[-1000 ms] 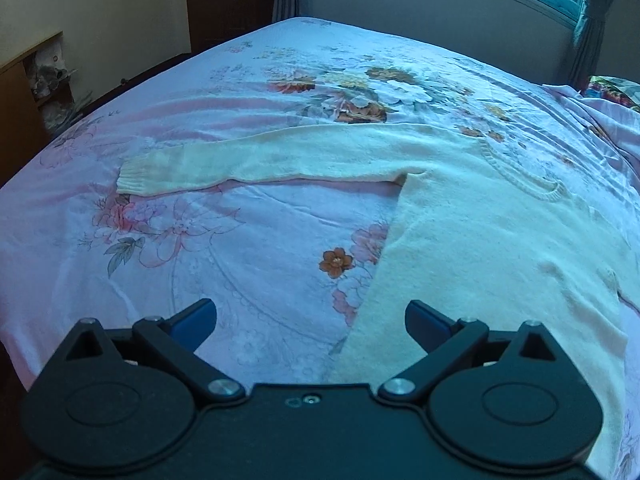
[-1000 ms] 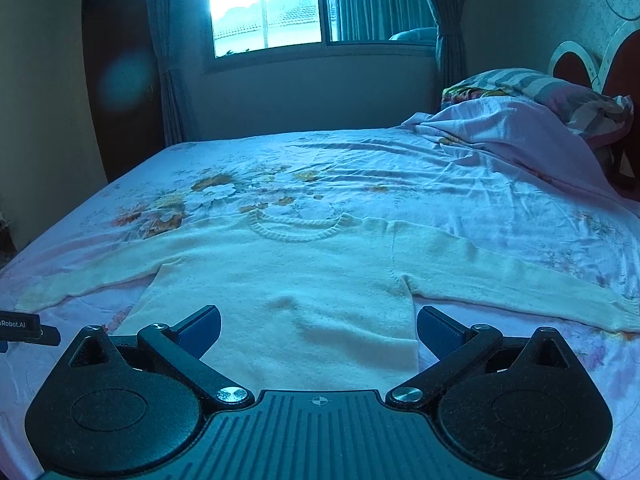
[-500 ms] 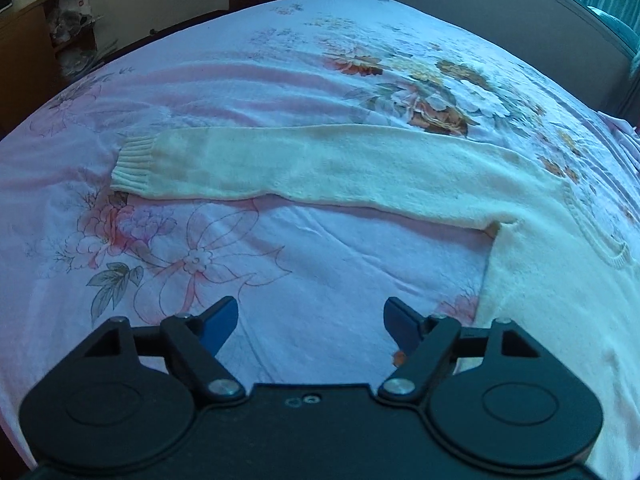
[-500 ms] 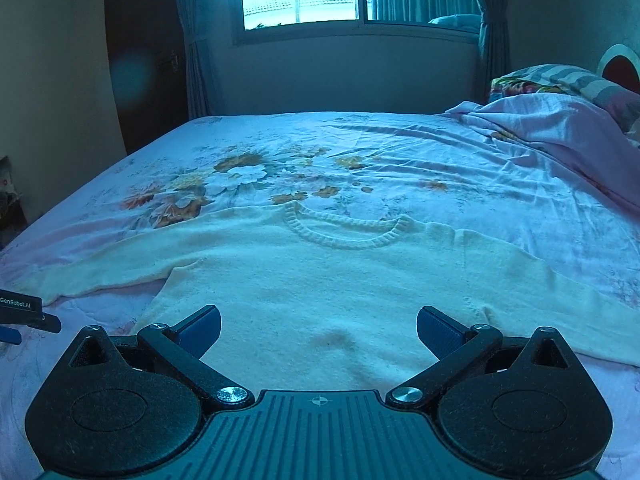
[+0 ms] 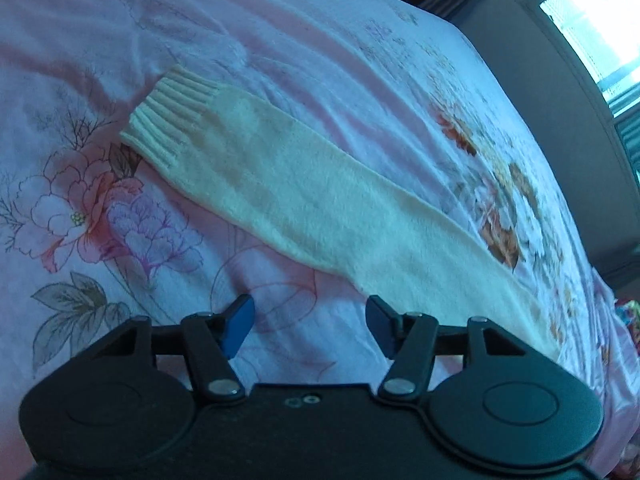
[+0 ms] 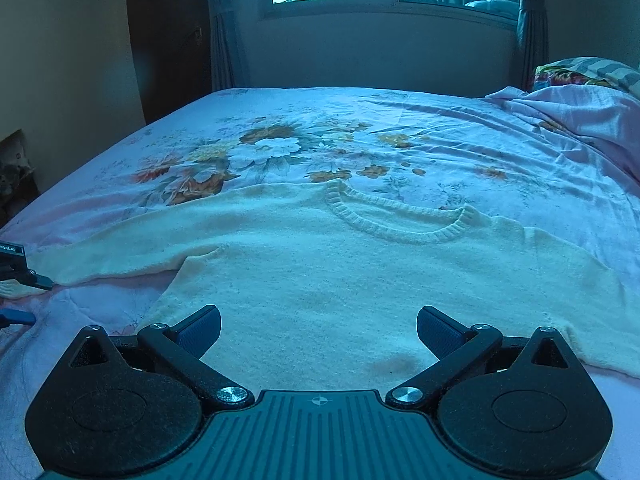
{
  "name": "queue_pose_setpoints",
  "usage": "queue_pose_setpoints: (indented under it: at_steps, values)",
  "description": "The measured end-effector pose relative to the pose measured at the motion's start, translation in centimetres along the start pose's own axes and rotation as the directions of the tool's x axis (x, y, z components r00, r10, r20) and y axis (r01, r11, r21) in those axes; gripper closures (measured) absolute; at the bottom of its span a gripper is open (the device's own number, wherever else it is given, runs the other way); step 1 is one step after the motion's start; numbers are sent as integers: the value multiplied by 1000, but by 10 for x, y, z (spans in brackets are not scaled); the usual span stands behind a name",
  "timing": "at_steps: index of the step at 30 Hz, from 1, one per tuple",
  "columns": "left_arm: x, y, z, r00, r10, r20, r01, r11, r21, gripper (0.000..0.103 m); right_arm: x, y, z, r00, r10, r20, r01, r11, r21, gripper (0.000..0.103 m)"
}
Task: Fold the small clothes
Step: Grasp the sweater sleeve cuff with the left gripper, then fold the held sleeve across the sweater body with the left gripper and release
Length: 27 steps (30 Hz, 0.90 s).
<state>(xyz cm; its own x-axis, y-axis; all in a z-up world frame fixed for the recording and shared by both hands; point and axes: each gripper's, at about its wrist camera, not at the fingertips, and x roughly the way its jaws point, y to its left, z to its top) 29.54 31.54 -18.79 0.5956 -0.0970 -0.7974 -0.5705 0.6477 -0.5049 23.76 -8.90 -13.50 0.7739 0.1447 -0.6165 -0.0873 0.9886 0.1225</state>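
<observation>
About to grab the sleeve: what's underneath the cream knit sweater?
The cream knit sweater lies flat on the pink floral bedsheet, which shows all around its sleeve and body. Whatever is beneath the fabric itself is covered. Both grippers hover open, holding nothing.

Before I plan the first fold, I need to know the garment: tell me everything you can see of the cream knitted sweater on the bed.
The cream knitted sweater lies face up and flat on the pink floral bedsheet, unfolded, round ribbed neckline toward the window. It looks soft and fuzzy. Both long sleeves are spread sideways; the left sleeve ends in a ribbed cuff. A darkish mark shows low on the front. Only the sheet touches it; neither gripper holds it.
</observation>
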Motion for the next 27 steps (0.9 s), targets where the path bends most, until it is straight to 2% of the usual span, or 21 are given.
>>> queue_pose_setpoints:
  at_steps: [5, 8, 10, 12, 14, 16, 18, 19, 21, 23, 25, 27]
  values:
    - [12, 18, 18, 997, -56, 54, 62, 990, -124, 61, 22, 6, 6, 1000, -14, 11, 14, 1000, -18, 0]
    - [20, 28, 27, 994, -69, 84, 83, 981, -177, 76, 35, 2, 8, 999, -49, 5, 50, 998, -28, 0]
    - [23, 32, 31, 992, -69, 101, 87, 978, -188, 89, 44, -4, 6, 997, -72, -8, 72, 997, -25, 0]
    - [27, 31, 35, 991, -59, 116, 80, 980, -183, 93, 51, -10, 4, 996, -91, -22, 90, 996, -22, 0]
    - [27, 27, 37, 990, -45, 135, 66, 985, -157, 95, 57, -15, 2, 994, -105, -32, 105, 994, -20, 0]
    - [22, 12, 39, 985, -23, 173, 39, 995, -89, 97, 63, -21, -2, 992, -119, -53, 118, 993, -17, 0]
    - [8, -17, 36, 970, -37, 239, 26, 998, 51, 98, 68, -26, -5, 990, -117, -74, 117, 993, -4, 0]
    - [1, -34, 35, 964, -62, 257, 30, 991, 127, 99, 70, -28, -7, 989, -116, -87, 117, 993, 5, 0]
    - [-12, -75, 28, 952, -135, 275, 50, 954, 296, 99, 69, -33, -9, 989, -108, -96, 111, 993, 27, 0]
    - [-23, -121, 9, 940, -223, 259, 81, 882, 464, 99, 65, -38, -10, 990, -107, -91, 111, 993, 46, 0]
    - [-30, -165, -15, 931, -315, 186, 145, 785, 603, 99, 59, -44, -11, 991, -101, -83, 107, 992, 62, 0]
    - [-32, -206, -54, 921, -386, 51, 235, 655, 718, 99, 51, -51, -11, 992, -103, -79, 109, 991, 82, 0]
